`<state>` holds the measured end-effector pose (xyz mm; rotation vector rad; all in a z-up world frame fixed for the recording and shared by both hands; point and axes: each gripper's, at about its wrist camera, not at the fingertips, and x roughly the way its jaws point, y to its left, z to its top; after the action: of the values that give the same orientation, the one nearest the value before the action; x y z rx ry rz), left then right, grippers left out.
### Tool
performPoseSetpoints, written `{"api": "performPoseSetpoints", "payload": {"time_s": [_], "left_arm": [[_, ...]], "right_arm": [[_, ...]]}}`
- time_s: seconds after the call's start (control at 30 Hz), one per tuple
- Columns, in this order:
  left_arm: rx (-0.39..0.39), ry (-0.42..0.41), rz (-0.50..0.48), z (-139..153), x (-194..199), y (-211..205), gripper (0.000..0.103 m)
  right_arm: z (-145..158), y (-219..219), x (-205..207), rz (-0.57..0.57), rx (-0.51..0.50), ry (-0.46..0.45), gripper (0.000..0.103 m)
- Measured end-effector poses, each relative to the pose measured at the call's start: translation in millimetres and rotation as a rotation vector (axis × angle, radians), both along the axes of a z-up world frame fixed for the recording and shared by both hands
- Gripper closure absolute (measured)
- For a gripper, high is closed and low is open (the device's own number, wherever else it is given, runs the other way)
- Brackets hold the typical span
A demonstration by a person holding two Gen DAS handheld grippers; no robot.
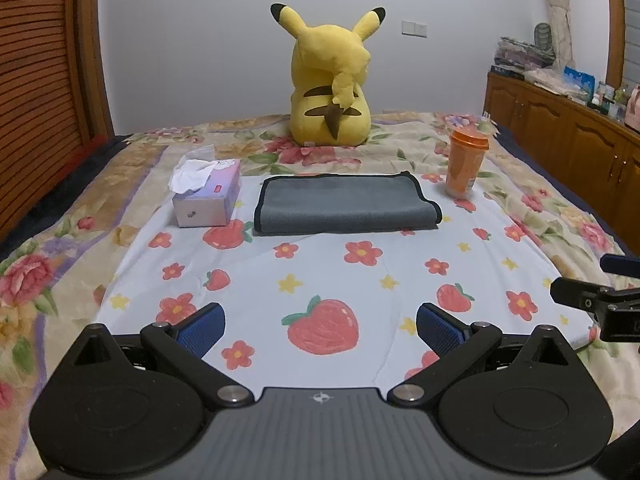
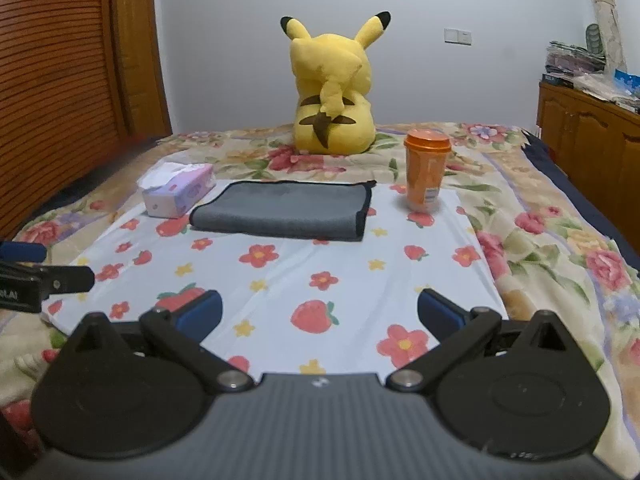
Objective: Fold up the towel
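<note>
A grey towel with black trim [image 1: 346, 204] lies folded flat on a white strawberry-print cloth [image 1: 320, 280] on the bed; it also shows in the right wrist view [image 2: 282, 210]. My left gripper [image 1: 320, 326] is open and empty, well short of the towel, above the cloth's near part. My right gripper [image 2: 320, 314] is open and empty, also short of the towel. Part of the right gripper shows at the right edge of the left wrist view [image 1: 600, 300]. Part of the left gripper shows at the left edge of the right wrist view [image 2: 40, 276].
A tissue box [image 1: 208, 198] stands left of the towel, an orange cup with a lid [image 1: 466, 164] right of it. A yellow plush toy [image 1: 330, 80] sits behind. A wooden cabinet [image 1: 560, 132] stands at the right, a slatted wooden door [image 1: 40, 80] at the left.
</note>
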<state>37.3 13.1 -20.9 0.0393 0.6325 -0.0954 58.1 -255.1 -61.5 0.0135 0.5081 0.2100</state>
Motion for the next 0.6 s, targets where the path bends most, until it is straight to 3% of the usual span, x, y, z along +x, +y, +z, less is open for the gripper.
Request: {"api": "performPoseSetpoints", "payload": {"time_s": [0.23,0.6], "left_arm": [[0.0,-0.006,0.014,-4.7,-3.3,3.7,0.0],[0.0,-0.061,0.032,2.0,-7.9,9.1,0.0]], "right_arm": [[-10.9,-3.0,1.0,-0.013,0.005,0.011,0.0],[-6.4,-6.7,-4.5,-0.013,0.045,-0.043,0.0]]}}
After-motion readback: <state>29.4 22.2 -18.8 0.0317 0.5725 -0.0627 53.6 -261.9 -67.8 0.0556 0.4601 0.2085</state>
